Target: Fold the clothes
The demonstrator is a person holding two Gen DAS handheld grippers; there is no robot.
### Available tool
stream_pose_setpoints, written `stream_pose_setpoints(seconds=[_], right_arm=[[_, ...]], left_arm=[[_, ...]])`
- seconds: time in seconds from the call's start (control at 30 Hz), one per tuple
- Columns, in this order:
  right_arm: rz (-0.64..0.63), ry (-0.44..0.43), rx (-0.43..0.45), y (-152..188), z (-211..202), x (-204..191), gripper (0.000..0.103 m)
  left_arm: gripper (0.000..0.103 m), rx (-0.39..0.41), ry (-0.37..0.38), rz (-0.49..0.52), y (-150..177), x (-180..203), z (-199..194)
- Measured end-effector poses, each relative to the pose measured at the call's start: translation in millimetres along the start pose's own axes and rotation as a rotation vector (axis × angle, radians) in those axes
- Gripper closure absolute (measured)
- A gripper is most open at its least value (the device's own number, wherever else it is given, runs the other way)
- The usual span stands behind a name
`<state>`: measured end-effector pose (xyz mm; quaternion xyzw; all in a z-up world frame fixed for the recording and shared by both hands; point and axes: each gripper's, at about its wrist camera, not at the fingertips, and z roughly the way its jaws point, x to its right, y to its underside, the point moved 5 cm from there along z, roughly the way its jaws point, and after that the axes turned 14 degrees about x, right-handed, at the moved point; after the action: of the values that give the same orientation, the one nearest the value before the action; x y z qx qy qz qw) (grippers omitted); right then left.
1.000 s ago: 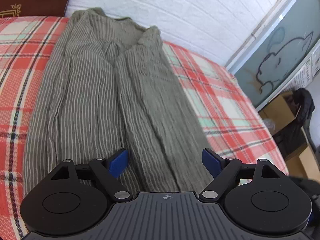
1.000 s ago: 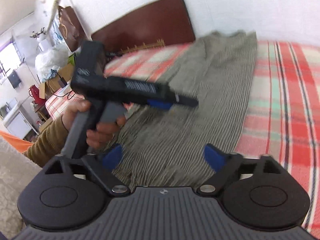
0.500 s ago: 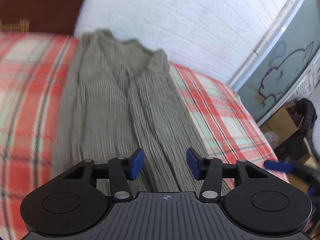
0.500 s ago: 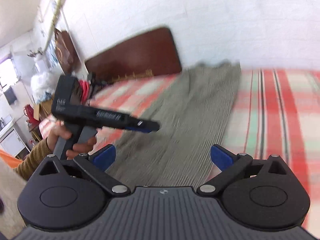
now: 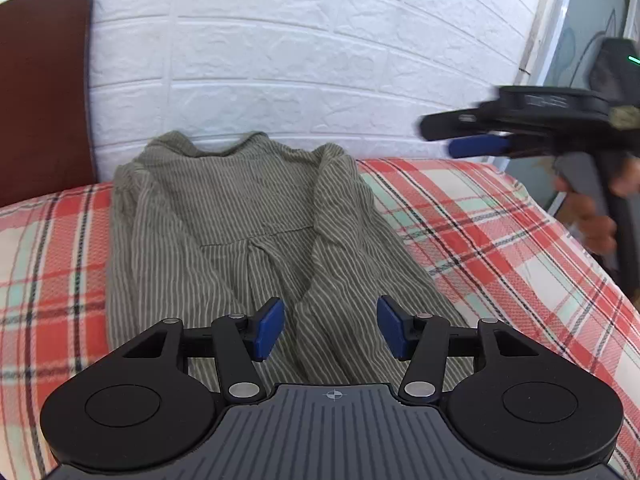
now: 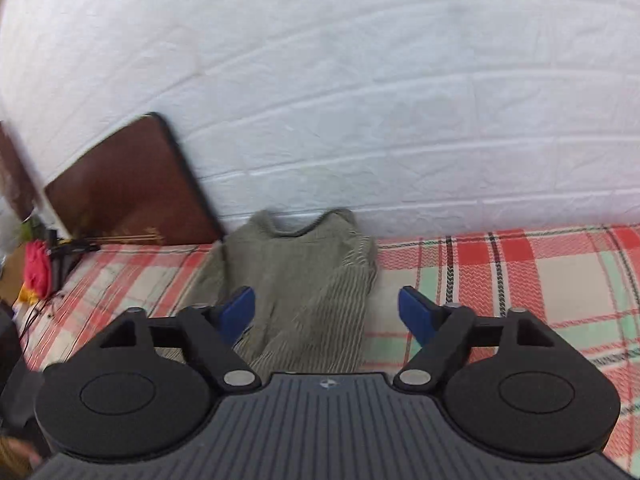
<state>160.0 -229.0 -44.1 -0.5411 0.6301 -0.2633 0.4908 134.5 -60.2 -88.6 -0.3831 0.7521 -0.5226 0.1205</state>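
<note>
The shirt [image 5: 256, 240] lies flat on the plaid bedspread [image 5: 500, 232], its collar up against the white brick wall [image 5: 320, 60] at twelve o'clock and its long axis running straight back toward you at six. From your left claw [image 5: 330, 328] the cloth sits directly below and ahead: the blue pads stand partly apart, with a raised fold of fabric showing in the gap, but they press on nothing and you hold nothing.

Your right claw [image 6: 326, 314] is closing, and its pads likewise grip nothing; in its own view the shirt [image 6: 304, 280] lies from eleven to twelve o'clock, with the garment's right edge under the gap. Seen from the left camera, that right claw [image 5: 476, 146] hangs at two o'clock, above the bedspread and well apart from the cloth.

So your left hand looks the nearer of the two. By my reckoning, any fold across the long axis needs the right claw brought in toward the shirt's near right edge first.
</note>
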Motion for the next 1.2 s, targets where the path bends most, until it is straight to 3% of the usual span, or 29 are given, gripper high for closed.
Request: stream_pose_setpoints(seconds=[0.3,0.33,0.37,0.4,0.43,0.6,0.73,0.8,0.87,0.9,0.93,1.0,1.1,1.2], right_arm=[[0.033,0.061,-0.088,8,77,15,0.041],[0.037,0.062,-0.108,9,82,15,0.050],[0.040,0.063,-0.129,10,88,14,0.058],[0.042,0.062,-0.146,11,92,14,0.077],[0.040,0.046,-0.146,9,93,10,0.092],[0.044,-0.037,-0.109,-4,93,-6,0.092],[0.043,0.008,-0.158,13,116,-2,0.091],[0.056,0.032,-0.169,25,123,5,0.089],[0.091,0.041,-0.160,33,125,13,0.087],[0.123,0.034,-0.152,30,119,15,0.082],[0.139,0.031,-0.130,24,113,17,0.068],[0.136,0.028,-0.076,9,97,18,0.051],[0.113,0.003,-0.011,-9,74,15,0.051],[0.109,-0.075,-0.013,-9,66,3,0.052]], left_arm=[[0.038,-0.076,0.046,-0.038,11,-12,30],[0.050,-0.089,0.043,-0.041,14,-13,33],[0.081,-0.109,0.040,-0.049,18,-14,36],[0.091,-0.137,0.037,-0.073,21,-16,39],[0.092,-0.134,0.036,-0.100,21,-19,36],[0.094,-0.025,0.053,-0.117,-5,-26,0],[0.091,-0.082,0.004,-0.111,9,-38,11],[0.083,-0.123,-0.016,-0.126,26,-44,25],[0.077,-0.092,-0.007,-0.138,29,-45,25],[0.063,-0.088,-0.003,-0.140,27,-45,22],[0.060,-0.082,-0.001,-0.141,24,-45,18],[0.050,-0.056,-0.021,-0.135,14,-47,7],[0.042,0.051,-0.065,-0.120,-8,-47,-19],[0.041,0.090,0.007,-0.160,-22,-33,-30]])
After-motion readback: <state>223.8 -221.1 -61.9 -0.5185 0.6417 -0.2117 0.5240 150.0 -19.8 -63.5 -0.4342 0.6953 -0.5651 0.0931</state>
